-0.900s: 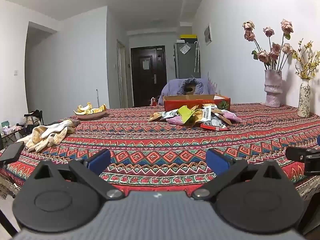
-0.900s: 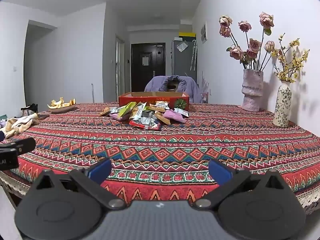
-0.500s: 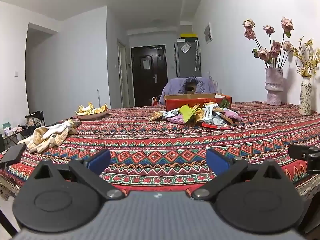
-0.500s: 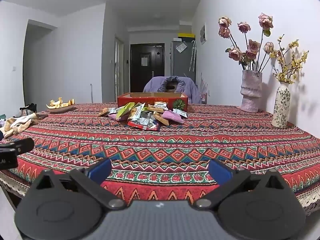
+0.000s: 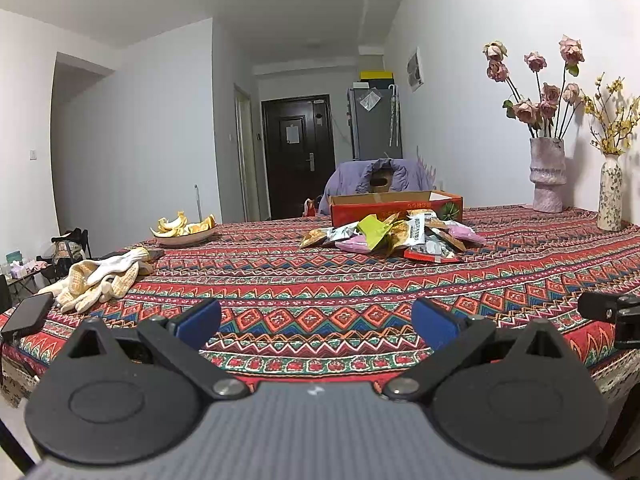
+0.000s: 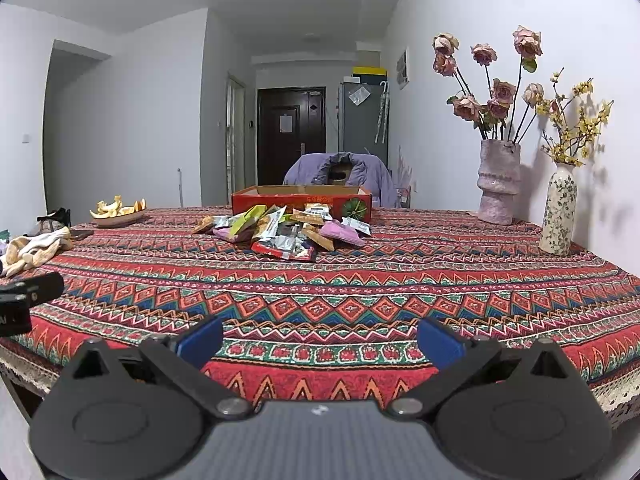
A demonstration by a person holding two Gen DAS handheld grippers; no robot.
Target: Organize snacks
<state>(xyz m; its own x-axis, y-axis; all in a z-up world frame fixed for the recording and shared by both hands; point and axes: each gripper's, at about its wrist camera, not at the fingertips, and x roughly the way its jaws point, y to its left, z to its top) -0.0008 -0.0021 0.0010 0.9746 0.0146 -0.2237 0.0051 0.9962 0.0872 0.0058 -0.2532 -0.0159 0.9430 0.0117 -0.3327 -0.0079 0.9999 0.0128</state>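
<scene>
Snack pile (image 5: pixel 394 234) nearer than before; tools unchanged, open.

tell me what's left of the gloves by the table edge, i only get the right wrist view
Observer: A dark, flat phone lies at the left edge of the table, nearer the camera than the gloves.
Operator: is the left gripper open
Observer: Yes. The left gripper has its jaws wide apart with nothing between them.
Operator: anything off the table that side
Observer: A low side table with a few small items on it stands beyond that edge.
</scene>
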